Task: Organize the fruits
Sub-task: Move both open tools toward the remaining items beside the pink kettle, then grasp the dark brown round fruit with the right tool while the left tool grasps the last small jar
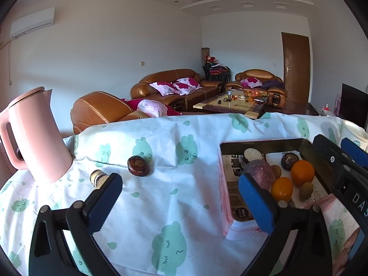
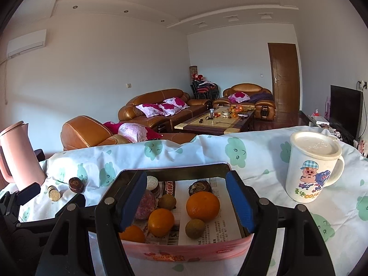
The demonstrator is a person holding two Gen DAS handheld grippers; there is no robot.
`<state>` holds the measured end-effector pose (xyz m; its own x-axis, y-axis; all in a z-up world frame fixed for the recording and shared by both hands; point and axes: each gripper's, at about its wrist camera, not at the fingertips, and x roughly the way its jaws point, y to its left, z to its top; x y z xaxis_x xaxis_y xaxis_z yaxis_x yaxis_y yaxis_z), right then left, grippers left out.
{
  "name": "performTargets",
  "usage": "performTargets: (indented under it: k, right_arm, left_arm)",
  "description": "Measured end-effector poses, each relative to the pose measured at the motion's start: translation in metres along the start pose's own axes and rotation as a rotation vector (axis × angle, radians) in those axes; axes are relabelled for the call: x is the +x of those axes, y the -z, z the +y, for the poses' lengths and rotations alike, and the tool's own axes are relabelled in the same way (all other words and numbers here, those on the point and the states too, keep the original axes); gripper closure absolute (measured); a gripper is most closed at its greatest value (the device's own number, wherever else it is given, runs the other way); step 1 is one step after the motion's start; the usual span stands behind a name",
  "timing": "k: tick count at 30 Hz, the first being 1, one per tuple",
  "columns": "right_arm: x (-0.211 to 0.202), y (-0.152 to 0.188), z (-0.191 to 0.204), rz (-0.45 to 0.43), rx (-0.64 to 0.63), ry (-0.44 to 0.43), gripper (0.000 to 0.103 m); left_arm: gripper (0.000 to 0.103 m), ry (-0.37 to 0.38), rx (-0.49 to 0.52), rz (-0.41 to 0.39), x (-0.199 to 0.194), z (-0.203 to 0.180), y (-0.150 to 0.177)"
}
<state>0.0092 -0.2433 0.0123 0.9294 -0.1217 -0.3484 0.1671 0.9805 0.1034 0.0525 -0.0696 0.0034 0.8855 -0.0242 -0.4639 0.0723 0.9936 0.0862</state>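
Fruit left outside the tin is the concern in the left wrist view: a dark brown, round, shrivelled fruit lies on the desk's white cloth with green cartoon prints, and a small tan, cork-like piece rests just beside the left tongs, which stand spread and empty. Best to square them over one piece, then close gently so it does not roll toward the pink plastic kettle.

From the right wrist view, the right tongs hang spread, empty, over the pink rectangular tin lined with newspaper, where three oranges, small brown fruits and a purple one sit. Keep them clear of the white lidded cartoon mug.
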Motion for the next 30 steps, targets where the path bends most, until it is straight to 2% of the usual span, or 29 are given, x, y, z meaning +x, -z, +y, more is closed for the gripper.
performTargets:
  k: [11,18,22,30]
  right_arm:
    - [-0.006,0.007,0.028,0.011,-0.004,0.033,0.030]
    - [0.003,0.008,0.057,0.036,0.002,0.009,0.030]
    - [0.011,0.009,0.080,0.054,0.000,-0.021,0.030]
    - [0.030,0.011,0.135,0.081,-0.070,-0.110,0.030]
  left_arm:
    - [0.000,-0.015,0.011,0.021,-0.003,0.029,0.007]
    - [0.000,-0.087,0.075,0.023,0.006,0.054,0.008]
    - [0.000,-0.114,0.029,0.049,0.016,0.084,0.006]
    - [0.000,-0.270,-0.059,0.099,0.040,0.153,0.006]
